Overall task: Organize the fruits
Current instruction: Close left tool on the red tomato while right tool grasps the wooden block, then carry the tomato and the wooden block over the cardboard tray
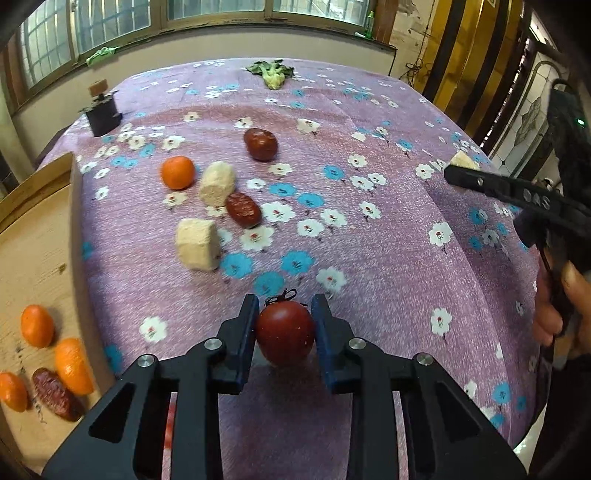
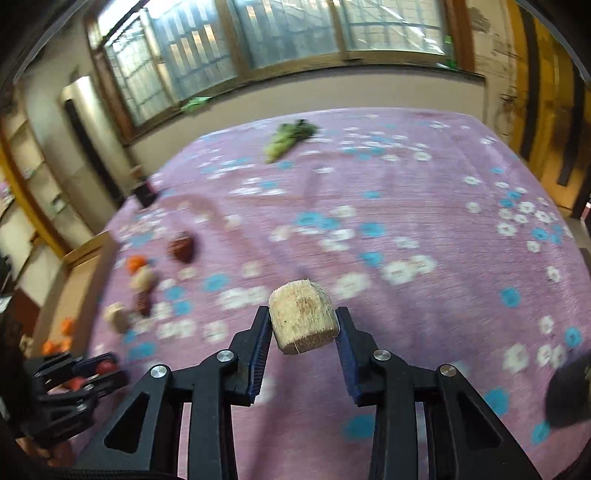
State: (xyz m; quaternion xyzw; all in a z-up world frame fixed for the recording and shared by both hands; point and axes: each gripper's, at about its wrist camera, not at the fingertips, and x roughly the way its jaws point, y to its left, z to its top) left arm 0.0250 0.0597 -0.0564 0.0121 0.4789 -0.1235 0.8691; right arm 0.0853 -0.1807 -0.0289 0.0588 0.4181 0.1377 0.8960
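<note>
Partway through. Wooden tray (image 1: 40, 258) at 9 o'clock holds three oranges and one date. Left gripper (image 1: 284, 314) pinches a red tomato (image 1: 285, 332); right gripper (image 2: 303, 325) pinches a pale cut chunk (image 2: 303, 321). On the cloth (image 1: 369, 258) at 11 o'clock remain an orange (image 1: 177, 172), two dark-red fruits and two pale chunks.

Pretty ordinary room here: a long row of wood-framed windows (image 1: 221, 11) with grilles runs along the far wall, letting in flat daylight over a pale sill ledge (image 1: 229, 40). The table wears a purple tablecloth (image 1: 388, 258) dotted with white and blue flowers. Off to the right there are yellow curtains (image 1: 461, 48) and a patterned glass door (image 1: 532, 107). On the left, in the right wrist view, stand blurry shelves (image 2: 26, 177).
</note>
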